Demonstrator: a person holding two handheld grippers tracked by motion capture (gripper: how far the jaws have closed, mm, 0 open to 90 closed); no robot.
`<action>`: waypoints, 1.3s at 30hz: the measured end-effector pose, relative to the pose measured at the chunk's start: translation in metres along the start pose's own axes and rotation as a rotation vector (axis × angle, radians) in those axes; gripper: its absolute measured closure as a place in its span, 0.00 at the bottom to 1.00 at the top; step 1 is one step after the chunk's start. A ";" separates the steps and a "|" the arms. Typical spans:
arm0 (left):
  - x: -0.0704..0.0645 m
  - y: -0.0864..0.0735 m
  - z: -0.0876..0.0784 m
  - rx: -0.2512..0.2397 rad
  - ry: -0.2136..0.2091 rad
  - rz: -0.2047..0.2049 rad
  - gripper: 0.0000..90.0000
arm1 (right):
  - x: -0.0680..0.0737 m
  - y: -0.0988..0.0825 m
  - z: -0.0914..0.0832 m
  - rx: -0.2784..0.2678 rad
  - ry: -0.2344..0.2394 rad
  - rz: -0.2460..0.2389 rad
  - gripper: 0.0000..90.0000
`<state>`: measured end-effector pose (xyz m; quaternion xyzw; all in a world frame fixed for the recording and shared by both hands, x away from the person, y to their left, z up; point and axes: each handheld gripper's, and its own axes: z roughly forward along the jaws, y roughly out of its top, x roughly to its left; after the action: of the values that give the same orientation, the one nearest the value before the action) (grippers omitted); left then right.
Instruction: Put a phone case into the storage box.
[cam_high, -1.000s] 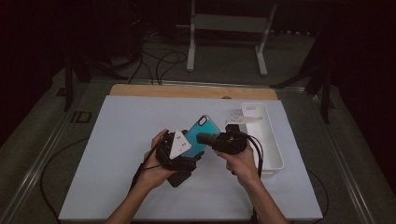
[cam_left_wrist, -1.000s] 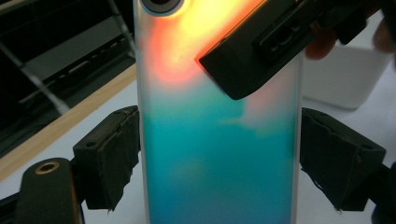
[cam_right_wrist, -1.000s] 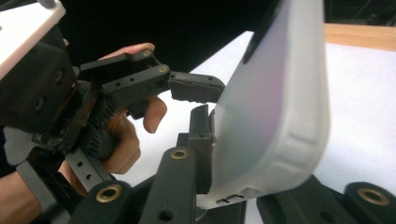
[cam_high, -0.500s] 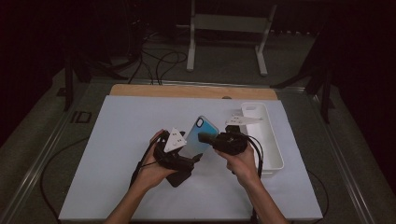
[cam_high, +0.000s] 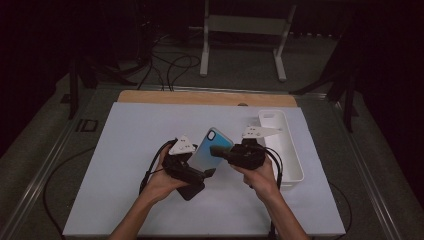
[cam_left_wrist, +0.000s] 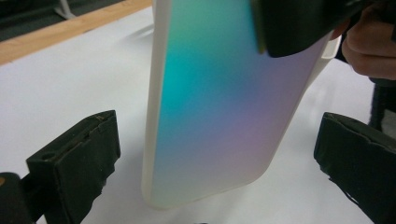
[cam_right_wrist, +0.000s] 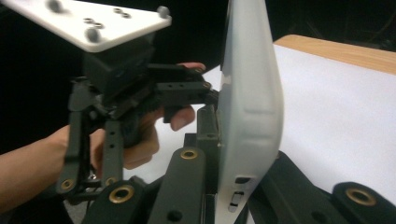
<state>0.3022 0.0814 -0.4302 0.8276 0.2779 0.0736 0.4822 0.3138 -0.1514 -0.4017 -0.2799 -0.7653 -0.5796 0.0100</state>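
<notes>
Left gripper (cam_left_wrist: 215, 168) has just been opening and now stands wide, its pads clear of the phone case (cam_high: 211, 148) on both sides, so I read the handover as done. Right gripper (cam_high: 216, 151) is clamped on the case's edge, holding it tilted above the white mat (cam_high: 125, 145). White tray (cam_high: 292, 160) sits just beside my right hand; open mat lies to the left.

Above the near middle of the worktop (cam_high: 130, 150), the phone case (cam_high: 212, 148) stands tilted between my left gripper (cam_high: 192, 170) on its left and my right gripper (cam_high: 222, 151) on its right, with the tray (cam_high: 292, 165) farther right.
</notes>
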 end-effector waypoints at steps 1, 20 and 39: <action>0.000 0.000 0.000 0.000 -0.011 -0.001 0.03 | 0.000 0.000 0.000 -0.001 0.007 -0.002 0.96; -0.004 -0.005 -0.001 0.026 -0.134 0.071 0.42 | 0.005 0.002 0.003 0.045 0.111 -0.091 0.95; -0.006 -0.010 -0.004 0.004 -0.215 0.100 0.95 | 0.003 0.002 -0.002 0.042 0.086 -0.116 0.53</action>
<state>0.2914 0.0855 -0.4358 0.8446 0.1832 0.0077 0.5031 0.3112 -0.1511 -0.3985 -0.2095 -0.7910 -0.5746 0.0151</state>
